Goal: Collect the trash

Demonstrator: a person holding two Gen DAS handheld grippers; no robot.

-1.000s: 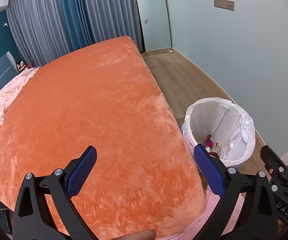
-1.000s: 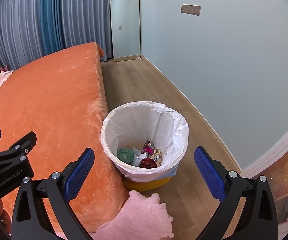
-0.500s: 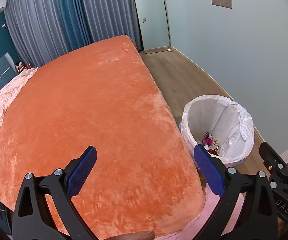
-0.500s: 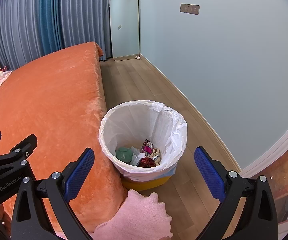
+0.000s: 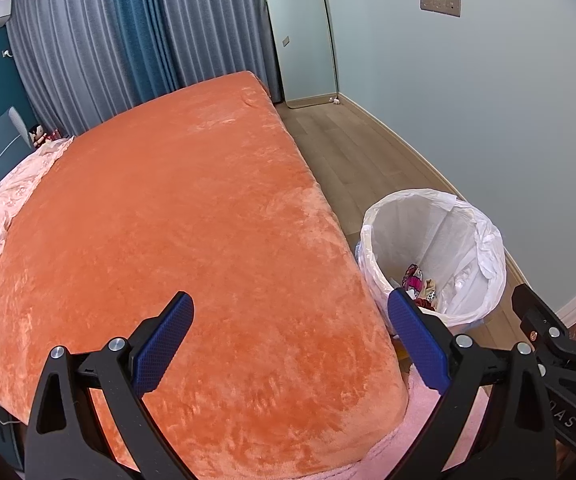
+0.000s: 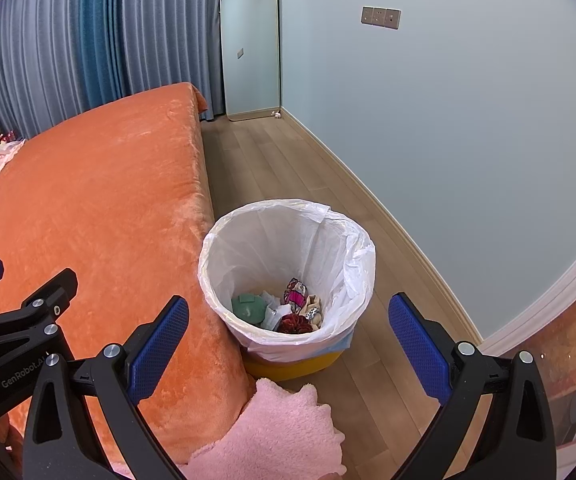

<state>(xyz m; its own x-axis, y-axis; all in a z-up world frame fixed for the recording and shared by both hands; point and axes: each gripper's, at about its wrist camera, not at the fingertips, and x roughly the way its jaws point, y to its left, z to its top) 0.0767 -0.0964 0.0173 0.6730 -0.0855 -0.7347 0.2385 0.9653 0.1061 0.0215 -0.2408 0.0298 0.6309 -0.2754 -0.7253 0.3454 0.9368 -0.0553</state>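
A yellow trash bin lined with a white bag [image 6: 340,236] [image 5: 484,240] stands on the wood floor beside the bed's near corner. Trash [image 6: 283,310] lies at its bottom: a green lump, white scraps and red-patterned wrappers; some shows in the left wrist view [image 5: 418,284]. My right gripper [image 6: 288,332] is open and empty, held above and in front of the bin. My left gripper [image 5: 292,340] is open and empty over the orange bedspread [image 5: 175,232], left of the bin.
The bed [image 6: 87,200] fills the left side. A pink fluffy cloth [image 6: 275,432] hangs at the bed's near corner by the bin. A wall [image 6: 468,140] runs along the right, with a mirror [image 6: 249,44] and curtains [image 6: 87,40] at the far end.
Both grippers have shifted slightly; the bin sits a little lower and nearer in the right wrist view. Both stay open and empty.
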